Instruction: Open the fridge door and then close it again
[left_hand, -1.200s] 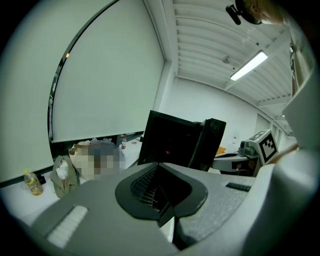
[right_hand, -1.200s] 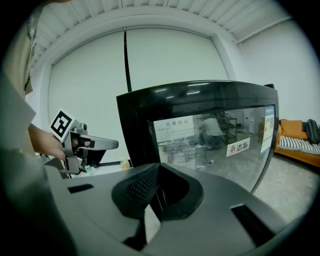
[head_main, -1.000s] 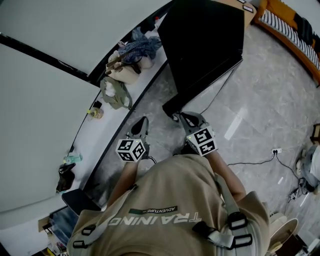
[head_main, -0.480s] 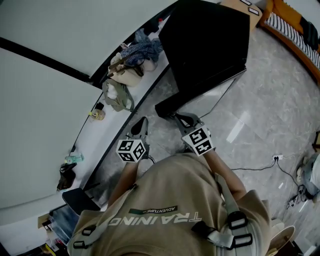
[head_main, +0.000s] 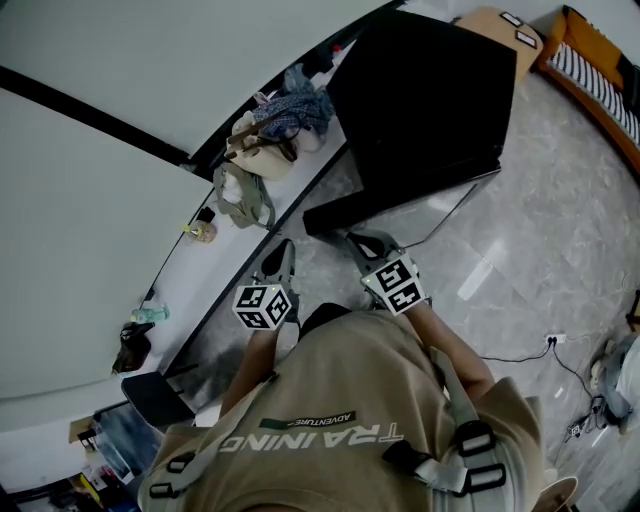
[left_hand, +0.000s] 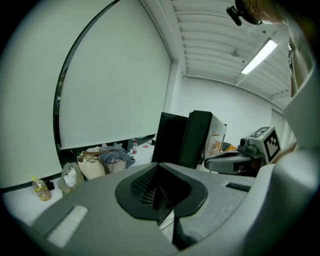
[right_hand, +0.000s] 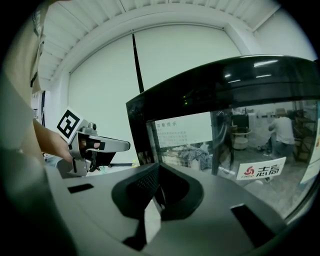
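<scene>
- The fridge (head_main: 420, 100) is a tall black cabinet. It stands on the pale stone floor (head_main: 540, 230) just ahead of us, with one side close to the window ledge (head_main: 190, 290).
- In the right gripper view its glass door (right_hand: 225, 150) fills most of the frame. The glass mirrors the room, and a red-and-white sticker (right_hand: 260, 171) sits low on it.
- The door appears to lie shut against the cabinet, though we cannot trace the seam with certainty. No handle is plain in any view.
- Our right gripper (head_main: 358, 240) points at the fridge's near front edge. It is near but not touching, with its jaws pressed together on nothing.
- Our left gripper (head_main: 283, 250) sits just beside it, on the ledge side and apart from the fridge. Its jaws are likewise closed and empty.
- We judge that we are in the approach and the door has not yet been opened.
- The next move calls for finding the door's free edge or handle and spreading one gripper's jaws to take hold of it. We would then pull along the door's swing, keeping the other gripper out of its path.
- Farther off, cloth bags (head_main: 250, 170) and a small yellow bottle (head_main: 200, 232) rest on the ledge.
</scene>
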